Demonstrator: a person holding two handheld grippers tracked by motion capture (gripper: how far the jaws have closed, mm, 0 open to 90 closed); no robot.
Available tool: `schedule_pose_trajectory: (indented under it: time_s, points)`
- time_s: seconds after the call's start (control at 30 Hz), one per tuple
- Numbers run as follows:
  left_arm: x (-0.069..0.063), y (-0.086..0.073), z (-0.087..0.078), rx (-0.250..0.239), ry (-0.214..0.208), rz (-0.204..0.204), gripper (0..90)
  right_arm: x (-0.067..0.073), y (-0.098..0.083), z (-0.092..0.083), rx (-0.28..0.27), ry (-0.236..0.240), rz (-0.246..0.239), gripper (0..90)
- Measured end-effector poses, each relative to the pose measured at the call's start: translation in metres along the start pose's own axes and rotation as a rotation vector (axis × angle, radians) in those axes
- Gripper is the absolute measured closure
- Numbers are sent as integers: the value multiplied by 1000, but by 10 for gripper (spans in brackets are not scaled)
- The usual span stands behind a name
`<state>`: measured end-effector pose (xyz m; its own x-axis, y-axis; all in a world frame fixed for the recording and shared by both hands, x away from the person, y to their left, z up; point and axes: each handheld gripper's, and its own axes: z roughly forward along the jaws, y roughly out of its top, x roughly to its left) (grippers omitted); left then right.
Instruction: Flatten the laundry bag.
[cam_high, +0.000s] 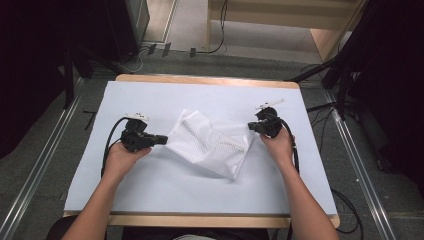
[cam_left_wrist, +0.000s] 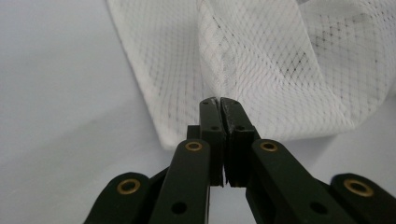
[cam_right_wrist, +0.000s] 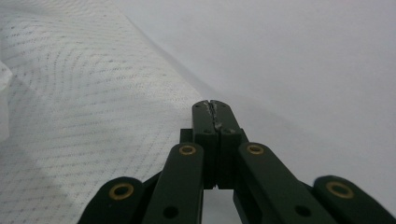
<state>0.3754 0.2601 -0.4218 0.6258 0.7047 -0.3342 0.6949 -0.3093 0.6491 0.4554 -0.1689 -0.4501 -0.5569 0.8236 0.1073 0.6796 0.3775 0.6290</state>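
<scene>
A white mesh bag (cam_high: 210, 142) lies crumpled in the middle of the white-covered table (cam_high: 165, 192). My left gripper (cam_high: 164, 139) is at the bag's left edge. In the left gripper view its jaws (cam_left_wrist: 219, 100) are shut with a fold of the mesh bag (cam_left_wrist: 280, 60) pinched at the tips, and the fabric rises beyond them. My right gripper (cam_high: 251, 127) is at the bag's upper right corner. In the right gripper view its jaws (cam_right_wrist: 213, 103) are shut on the edge of the mesh bag (cam_right_wrist: 84, 93), which spreads away to the left.
The table's wooden rim (cam_high: 200, 80) shows at the far side. Cables (cam_high: 345, 205) trail off the right side onto the grey floor. Dark stands (cam_high: 345, 75) and a wooden shelf (cam_high: 325, 35) are behind the table.
</scene>
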Motion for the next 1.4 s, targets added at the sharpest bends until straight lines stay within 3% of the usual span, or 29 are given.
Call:
schedule_pose_trajectory:
  time_s: [0.17,0.27,0.37,0.53,0.7,0.93,1.17,1.4]
  points:
    - [3,-2,3,25,7,-12,893,-8,-3,0,4,-3,33,900]
    - [5,-3,4,48,0,-31,874,-4,-2,-1,1,-4,13,873]
    - [8,-5,3,45,0,-44,790,-1,0,-6,-26,20,9,788]
    - [10,-4,-7,5,-2,-47,727,4,2,-17,-53,52,9,762]
    - [8,-3,-10,-8,3,-38,682,17,7,-22,-83,104,-13,744]
    - [4,0,-11,-14,8,-26,667,52,20,-23,-82,188,-85,663]
    - [4,-1,-11,-8,15,-22,659,68,22,-11,-74,232,-112,582]
    - [6,-2,-10,2,21,-26,653,75,11,21,16,241,-127,543]
